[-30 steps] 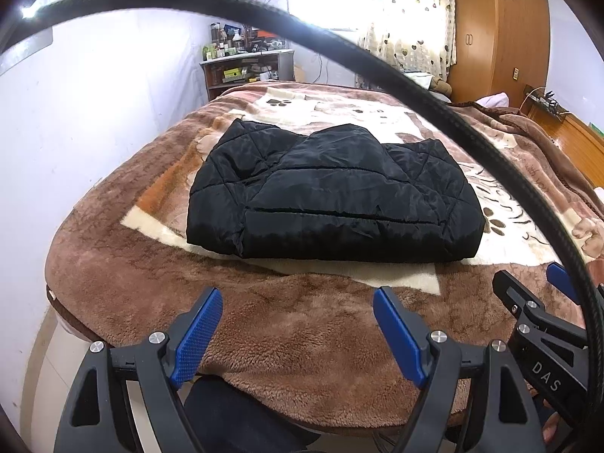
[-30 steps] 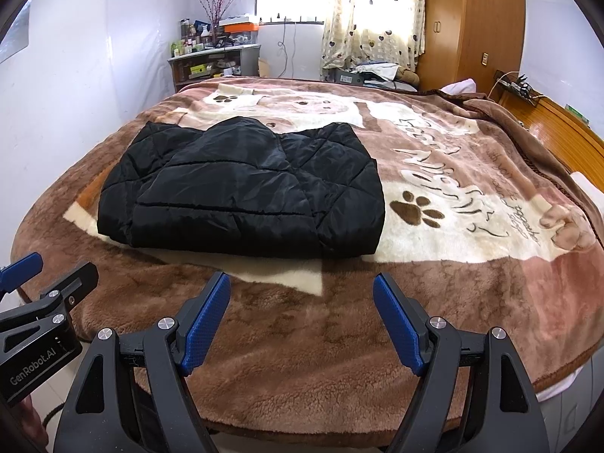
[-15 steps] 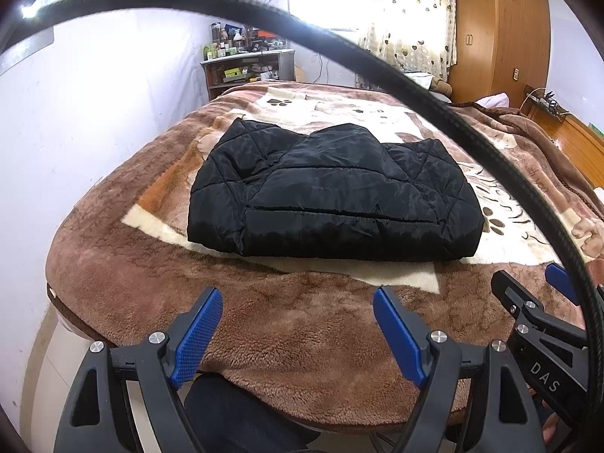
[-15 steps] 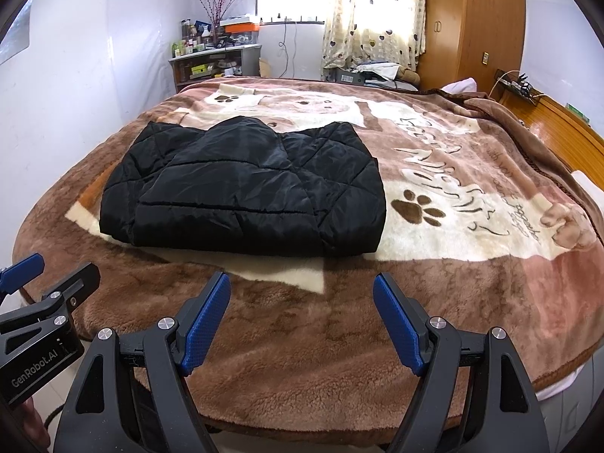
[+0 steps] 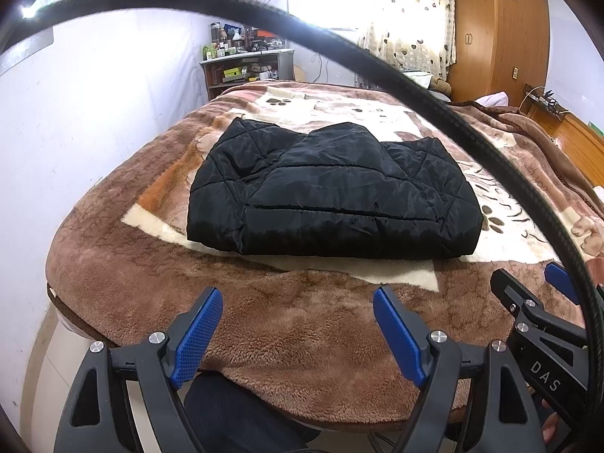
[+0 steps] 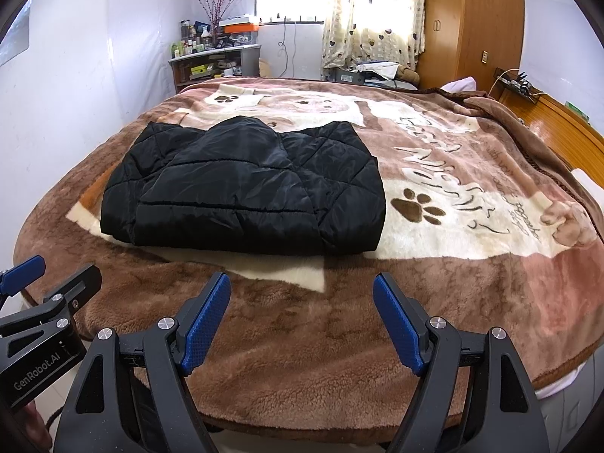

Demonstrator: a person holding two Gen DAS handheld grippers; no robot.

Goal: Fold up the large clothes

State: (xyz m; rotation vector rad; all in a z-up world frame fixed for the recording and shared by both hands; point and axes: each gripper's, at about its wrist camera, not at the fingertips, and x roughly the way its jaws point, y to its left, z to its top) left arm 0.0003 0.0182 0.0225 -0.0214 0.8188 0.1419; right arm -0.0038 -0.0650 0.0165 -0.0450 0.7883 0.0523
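A black quilted jacket (image 5: 332, 196) lay folded into a compact, roughly rectangular bundle on a bed covered by a plush brown and cream blanket (image 5: 302, 324). The jacket's shiny fabric showed diamond-pattern stitching, with a smoother panel folded across the top and a rounded hump at its far edge. It sat toward the left half of the bed, well back from the near edge, resting partly on a cream patch of the blanket.

Both tongs hung above the near edge of the bed, apart from the jacket. The left gripper (image 5: 298, 324) had its blue-padded fingers spread wide with nothing between them. The right gripper (image 6: 302, 313) was likewise spread wide and empty.

Readable writing: the letters "DAS" appeared on the right gripper's body where it showed in the left wrist view, and "GenRobot.AI" on the left gripper's body in the right wrist view. The blanket carried paw prints (image 6: 417, 207) and large looping script too distorted to read. A thick black cable (image 5: 434, 102) arced across the left wrist view.
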